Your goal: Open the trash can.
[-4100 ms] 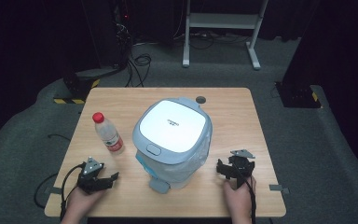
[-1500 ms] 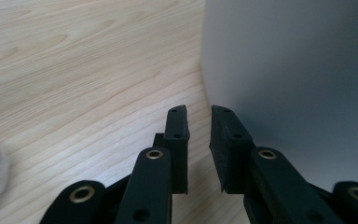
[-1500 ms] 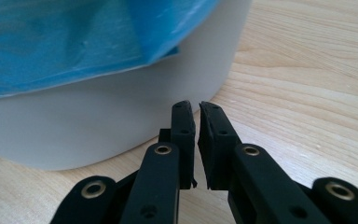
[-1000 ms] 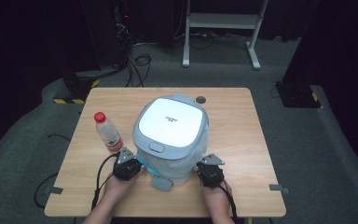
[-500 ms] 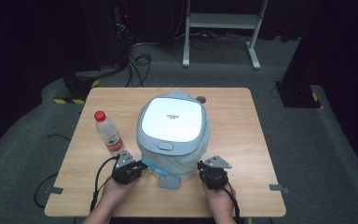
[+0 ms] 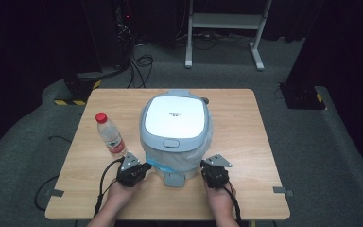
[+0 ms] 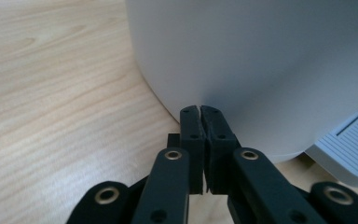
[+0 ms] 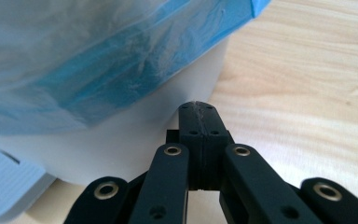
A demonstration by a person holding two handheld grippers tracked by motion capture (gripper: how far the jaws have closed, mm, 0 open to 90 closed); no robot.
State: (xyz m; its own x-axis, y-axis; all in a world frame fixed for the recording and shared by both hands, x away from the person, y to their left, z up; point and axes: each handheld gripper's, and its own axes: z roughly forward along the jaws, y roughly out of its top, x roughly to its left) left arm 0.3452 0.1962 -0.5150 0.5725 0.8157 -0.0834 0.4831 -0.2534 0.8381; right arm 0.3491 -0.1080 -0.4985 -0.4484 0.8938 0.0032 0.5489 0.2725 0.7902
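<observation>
With both jaws closed on nothing, the left hand-held gripper [image 6: 133,172] and right hand-held gripper [image 6: 214,173] flank the bin [image 6: 175,128] mid-desk [image 6: 250,127]; probably best to press evenly, low on its wall, so it slides without tipping.

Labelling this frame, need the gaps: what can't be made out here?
- Trash bin contents: lid shut, high view.
- Bottle label: too small, high view.
- Left gripper tips against bin wall: contact unclear, left gripper view.
- Right gripper tips, same: right gripper view.
- Blue bag: cut off by top edge.
</observation>
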